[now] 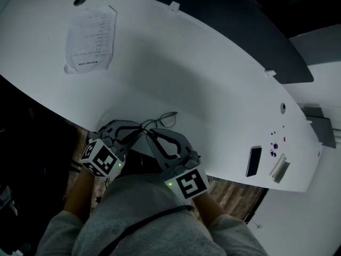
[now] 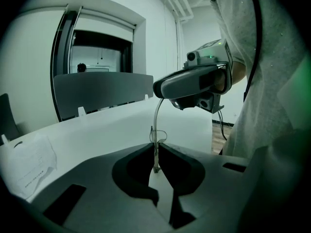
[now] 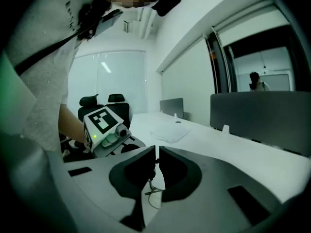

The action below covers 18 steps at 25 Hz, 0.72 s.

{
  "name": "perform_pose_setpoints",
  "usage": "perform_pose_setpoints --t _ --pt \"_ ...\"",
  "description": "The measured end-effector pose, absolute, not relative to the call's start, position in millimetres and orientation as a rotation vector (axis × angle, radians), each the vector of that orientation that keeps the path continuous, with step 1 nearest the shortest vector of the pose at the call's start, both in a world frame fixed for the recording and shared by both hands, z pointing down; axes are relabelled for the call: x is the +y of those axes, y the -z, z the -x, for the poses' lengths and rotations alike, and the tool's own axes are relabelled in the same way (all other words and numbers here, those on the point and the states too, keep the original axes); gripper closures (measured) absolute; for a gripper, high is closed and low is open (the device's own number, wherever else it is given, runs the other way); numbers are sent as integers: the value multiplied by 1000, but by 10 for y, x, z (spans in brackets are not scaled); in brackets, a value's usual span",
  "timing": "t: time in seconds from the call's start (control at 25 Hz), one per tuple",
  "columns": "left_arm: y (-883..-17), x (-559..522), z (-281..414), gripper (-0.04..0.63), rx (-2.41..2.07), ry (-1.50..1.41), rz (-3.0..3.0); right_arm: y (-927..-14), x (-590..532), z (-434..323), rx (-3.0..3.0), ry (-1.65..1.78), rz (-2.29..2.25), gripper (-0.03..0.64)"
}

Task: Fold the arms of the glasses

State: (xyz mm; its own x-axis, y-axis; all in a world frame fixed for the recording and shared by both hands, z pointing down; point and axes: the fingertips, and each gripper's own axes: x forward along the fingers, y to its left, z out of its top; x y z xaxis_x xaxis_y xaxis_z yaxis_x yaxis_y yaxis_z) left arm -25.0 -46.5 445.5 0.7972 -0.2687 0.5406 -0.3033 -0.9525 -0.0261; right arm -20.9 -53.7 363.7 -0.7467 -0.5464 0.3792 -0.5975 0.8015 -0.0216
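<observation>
Our left gripper (image 2: 155,149) and right gripper (image 3: 156,155) both pinch the glasses (image 1: 168,119) over the white table (image 1: 186,63), with the paper (image 1: 90,39) and phone (image 1: 254,161) well apart.

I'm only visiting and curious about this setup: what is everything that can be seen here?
table: one, white, curved, across the head view
paper: one sheet, white, printed, far left of table
glasses: one pair, thin dark frame, by the near table edge
phone: one, black, right end of table
metal piece: one, silver, beside phone
divider: one, dark grey, far edge
left gripper: grey, shut on glasses
right gripper: grey, shut on glasses
</observation>
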Motion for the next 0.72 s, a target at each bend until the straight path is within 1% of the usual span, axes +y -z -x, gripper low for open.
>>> perform_pose_setpoints --t 0.24,0.72 --pt "-4485 -581 162 557 -471 -912 -2922 -3653 -772 -13 -2678 -324 -1060 581" --pt "-4615 -639 7 557 -515 -1135 -2982 -4042 -805 -396 -2598 -356 -1138 580"
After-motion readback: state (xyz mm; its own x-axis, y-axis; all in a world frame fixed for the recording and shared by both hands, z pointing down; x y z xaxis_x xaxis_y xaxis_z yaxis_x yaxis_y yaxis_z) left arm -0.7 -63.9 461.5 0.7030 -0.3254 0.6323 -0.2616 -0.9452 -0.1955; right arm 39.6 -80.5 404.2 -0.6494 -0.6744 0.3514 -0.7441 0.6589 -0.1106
